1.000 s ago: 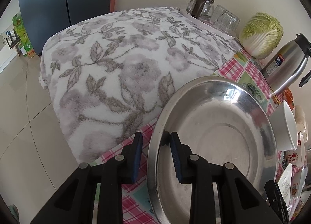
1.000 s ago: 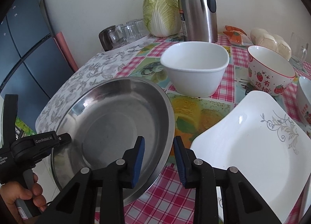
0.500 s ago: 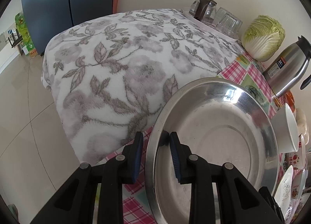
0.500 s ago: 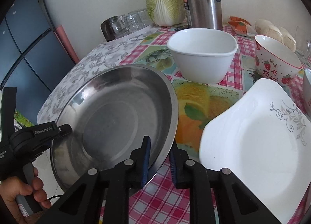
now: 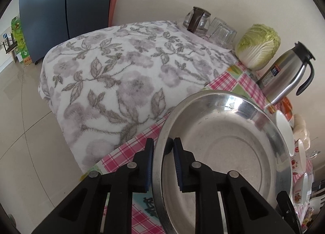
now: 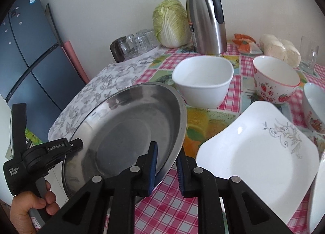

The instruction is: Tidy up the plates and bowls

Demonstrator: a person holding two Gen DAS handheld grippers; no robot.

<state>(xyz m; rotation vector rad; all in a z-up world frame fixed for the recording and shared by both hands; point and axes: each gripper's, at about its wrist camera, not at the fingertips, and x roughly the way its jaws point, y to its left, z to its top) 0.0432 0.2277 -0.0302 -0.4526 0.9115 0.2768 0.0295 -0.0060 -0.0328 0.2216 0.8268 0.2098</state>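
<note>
Now both claws, left claw [image 5: 161, 159] and right claw [image 6: 166, 161], clamped on the steel plate [image 6: 126, 128] rim.

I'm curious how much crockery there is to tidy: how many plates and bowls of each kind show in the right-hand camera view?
Steel plate: 1
White square plate: 1
White bowl: 1
Red-patterned bowls: 2
Total: 5
A white rim at the right edge is cut off, uncounted.
</note>
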